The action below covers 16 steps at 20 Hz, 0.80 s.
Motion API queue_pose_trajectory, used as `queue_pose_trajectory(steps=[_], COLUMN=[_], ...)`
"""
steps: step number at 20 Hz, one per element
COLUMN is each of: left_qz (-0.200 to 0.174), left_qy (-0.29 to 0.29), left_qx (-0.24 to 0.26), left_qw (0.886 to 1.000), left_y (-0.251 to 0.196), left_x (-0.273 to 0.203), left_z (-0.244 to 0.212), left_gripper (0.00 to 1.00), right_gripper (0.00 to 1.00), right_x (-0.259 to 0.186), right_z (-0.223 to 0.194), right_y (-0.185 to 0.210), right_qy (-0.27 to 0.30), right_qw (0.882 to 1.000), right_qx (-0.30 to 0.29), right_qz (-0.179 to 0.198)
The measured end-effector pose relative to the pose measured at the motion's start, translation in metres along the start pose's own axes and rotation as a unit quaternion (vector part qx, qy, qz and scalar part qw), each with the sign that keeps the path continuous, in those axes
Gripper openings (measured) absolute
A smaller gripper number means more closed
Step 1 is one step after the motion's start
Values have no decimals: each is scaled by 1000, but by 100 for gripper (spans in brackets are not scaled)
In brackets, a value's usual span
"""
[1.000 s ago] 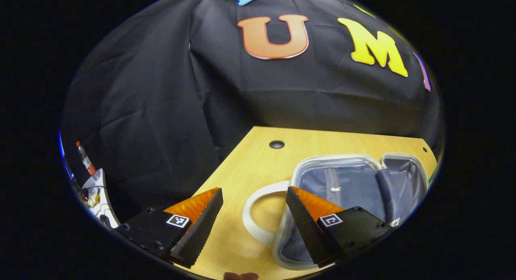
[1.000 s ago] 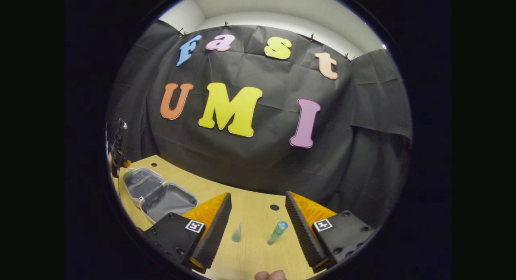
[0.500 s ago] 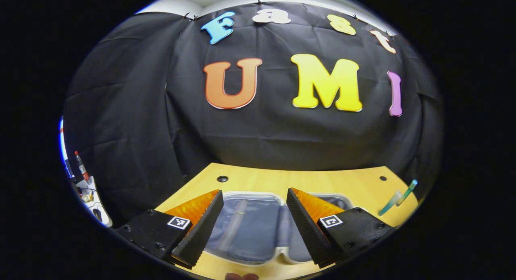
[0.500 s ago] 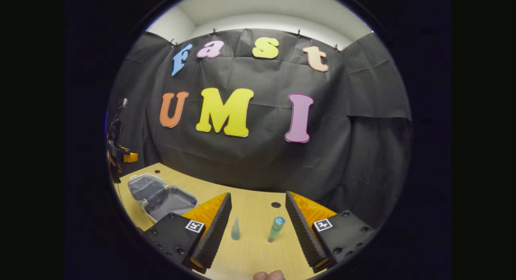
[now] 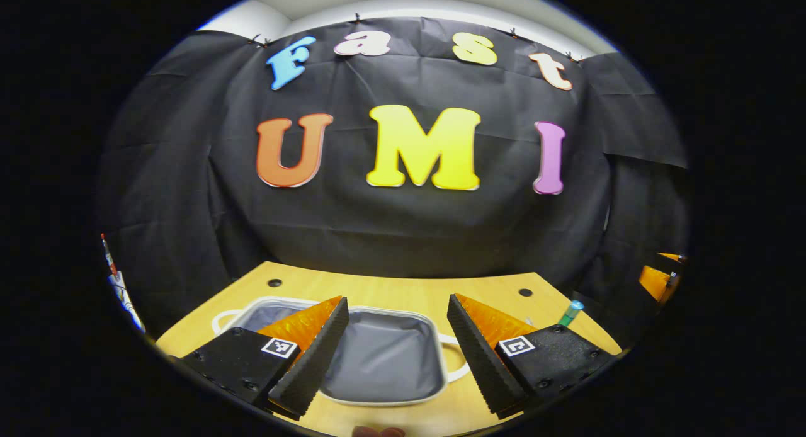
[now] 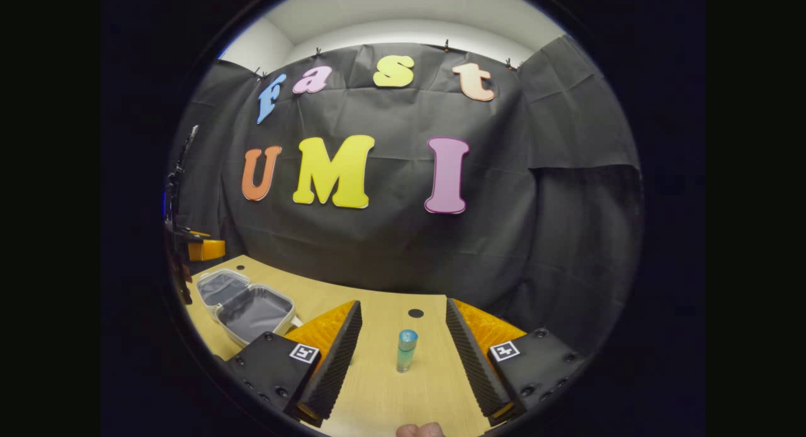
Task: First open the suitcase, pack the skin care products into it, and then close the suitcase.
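- Your suitcase [image 5: 378,355] already lies open on the surface [image 6: 378,386], so the step in hand looks like picking up the first skin care product.
- Your right tongs [image 6: 403,352] are spread wide and hold nothing. The bottle [image 6: 406,351] stands upright on the surface straight ahead of them, in line with the gap between the two fingers but not yet between the pads.
- Go forward level and low so the pads meet the bottle's body, below the blue cap. It is slim and tall, and I judge a brush from one finger would tip it, so keep it centred and close gently.
- From the bottle, the suitcase sits well off to the left, near the surface's far corner.
- Your left tongs [image 5: 397,355] are also open and empty, above the suitcase's near half; its grey lining shows between the fingers.
- Seen from there, the bottle stands right of the suitcase, well apart from it.
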<state>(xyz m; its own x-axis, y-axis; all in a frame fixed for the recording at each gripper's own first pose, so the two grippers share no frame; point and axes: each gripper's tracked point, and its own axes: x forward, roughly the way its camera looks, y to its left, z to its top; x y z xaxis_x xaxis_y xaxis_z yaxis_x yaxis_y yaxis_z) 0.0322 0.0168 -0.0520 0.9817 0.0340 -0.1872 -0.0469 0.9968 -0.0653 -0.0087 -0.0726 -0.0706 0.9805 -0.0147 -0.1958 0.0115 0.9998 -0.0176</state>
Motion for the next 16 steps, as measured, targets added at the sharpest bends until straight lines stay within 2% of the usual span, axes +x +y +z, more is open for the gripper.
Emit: queue_pose_trajectory(steps=[5,9,12,16], left_qz=[-75,-119,-135,-126], left_qy=[38,69,96,132], left_qx=[16,19,14,10], left_qw=[996,990,986,983], left_y=[-93,-153,-184,-204], left_x=[18,34,54,95], left_z=[-36,-75,-107,-156], left_gripper=[100,100,100,100], right_gripper=[80,80,80,80], right_x=[3,6,5,2], right_z=[-18,-30,-35,-48], right_y=[-37,-64,-86,-114], right_qy=[22,44,55,78], right_qw=[1000,999,998,995], right_qx=[-3,-9,-15,-27], right_qz=[-13,-27,-41,-59])
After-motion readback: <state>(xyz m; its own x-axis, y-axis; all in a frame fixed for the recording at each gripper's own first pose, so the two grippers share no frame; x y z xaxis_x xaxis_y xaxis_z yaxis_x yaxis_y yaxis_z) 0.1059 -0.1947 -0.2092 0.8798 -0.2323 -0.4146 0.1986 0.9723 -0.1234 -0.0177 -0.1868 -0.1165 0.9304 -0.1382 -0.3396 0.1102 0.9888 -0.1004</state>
